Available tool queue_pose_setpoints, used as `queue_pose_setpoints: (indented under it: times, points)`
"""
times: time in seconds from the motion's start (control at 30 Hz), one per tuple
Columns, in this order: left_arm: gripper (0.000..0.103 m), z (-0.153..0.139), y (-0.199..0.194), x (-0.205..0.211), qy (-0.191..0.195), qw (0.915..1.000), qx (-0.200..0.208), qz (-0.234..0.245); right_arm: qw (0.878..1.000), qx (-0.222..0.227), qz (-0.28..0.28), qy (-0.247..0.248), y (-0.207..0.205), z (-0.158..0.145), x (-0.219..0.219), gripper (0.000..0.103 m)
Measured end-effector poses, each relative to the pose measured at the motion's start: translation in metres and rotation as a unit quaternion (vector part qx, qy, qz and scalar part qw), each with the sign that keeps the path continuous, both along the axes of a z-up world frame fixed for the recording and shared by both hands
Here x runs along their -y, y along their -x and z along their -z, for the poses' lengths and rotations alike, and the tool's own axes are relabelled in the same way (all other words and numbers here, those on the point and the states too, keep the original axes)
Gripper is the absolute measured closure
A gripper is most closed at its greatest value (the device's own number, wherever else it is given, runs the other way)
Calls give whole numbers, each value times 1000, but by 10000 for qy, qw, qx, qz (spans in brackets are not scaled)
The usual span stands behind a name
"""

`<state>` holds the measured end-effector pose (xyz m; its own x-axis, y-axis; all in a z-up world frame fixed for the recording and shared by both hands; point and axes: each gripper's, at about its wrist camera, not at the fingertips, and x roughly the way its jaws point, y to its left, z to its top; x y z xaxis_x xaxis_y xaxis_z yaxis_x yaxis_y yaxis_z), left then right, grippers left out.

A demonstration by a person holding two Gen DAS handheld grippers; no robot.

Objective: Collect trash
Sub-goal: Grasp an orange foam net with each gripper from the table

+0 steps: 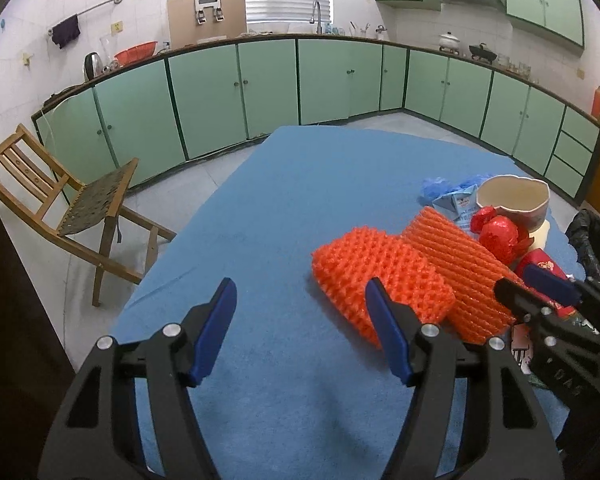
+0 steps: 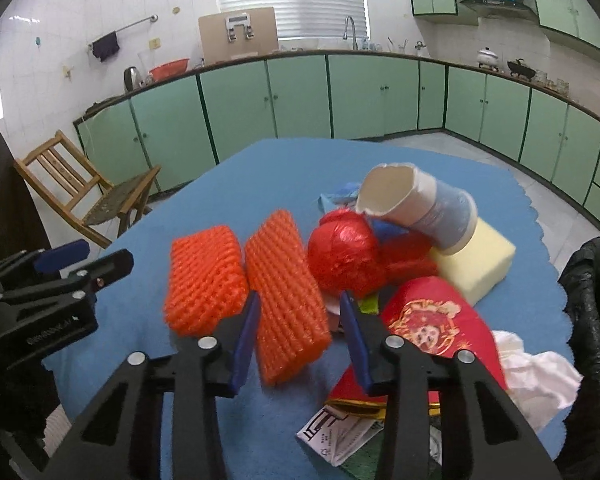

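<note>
Two orange foam nets lie side by side on the blue table [image 1: 292, 184]. The left net [image 1: 380, 280] [image 2: 206, 280] sits just ahead of my left gripper's right finger. My left gripper [image 1: 304, 332] [image 2: 86, 262] is open, with only bare cloth between its fingers. The right net [image 2: 288, 300] [image 1: 464, 276] lies between the fingers of my right gripper [image 2: 300, 336] [image 1: 536, 290]. The left pad is against the net and a small gap shows at the right pad. Behind lie a red foil ball [image 2: 344, 256], a torn paper cup [image 2: 416, 204] and a red packet [image 2: 432, 316].
A yellow sponge [image 2: 480, 260], white tissue [image 2: 536, 372] and a printed paper scrap [image 2: 340, 432] lie on the table's right side. A black trash bag [image 2: 592, 320] stands at the right edge. A wooden chair [image 1: 60, 200] stands left of the table, green cabinets behind.
</note>
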<state>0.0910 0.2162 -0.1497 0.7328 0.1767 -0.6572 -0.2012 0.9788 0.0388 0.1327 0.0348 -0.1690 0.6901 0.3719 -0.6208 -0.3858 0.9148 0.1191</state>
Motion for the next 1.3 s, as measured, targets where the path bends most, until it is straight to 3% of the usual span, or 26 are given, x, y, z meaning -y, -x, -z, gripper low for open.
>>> queue_pose_setpoints:
  times: [0.23,0.5,0.6,0.87,0.97,1.03,1.1,1.13,1.2,1.3]
  points:
    - [38,6,0,0,76,10000,-8,8,9996,-200,-187,14,0,8,0,91]
    - [37,5,0,10,191,9998,1,96,9996,73,-242,-107,15,-14,11,92]
    - [32,5,0,18,209,9996,13,189,9996,196,-167,-152,20,-23,18,92]
    - [31,27,-21,38,251,9989,-268,288,9994,342,-65,-64,22,-29,30,92]
    - [48,35,-27,39,367,9980,-424,289,9995,311,-46,-45,22,-28,34,92]
    - [74,40,-30,40,535,9965,-523,376,9995,299,-27,-41,21,-28,36,92]
    - [85,43,-31,40,674,9952,-537,462,9996,286,-12,-39,19,-28,39,92]
    - [96,42,-31,41,613,9956,-543,456,9996,284,-6,-41,18,-29,39,92]
    - [103,39,-30,41,529,9963,-502,444,9996,293,-3,-45,18,-31,39,92]
    - [103,26,-25,38,533,9972,-328,398,9994,346,-37,-46,20,-36,34,92]
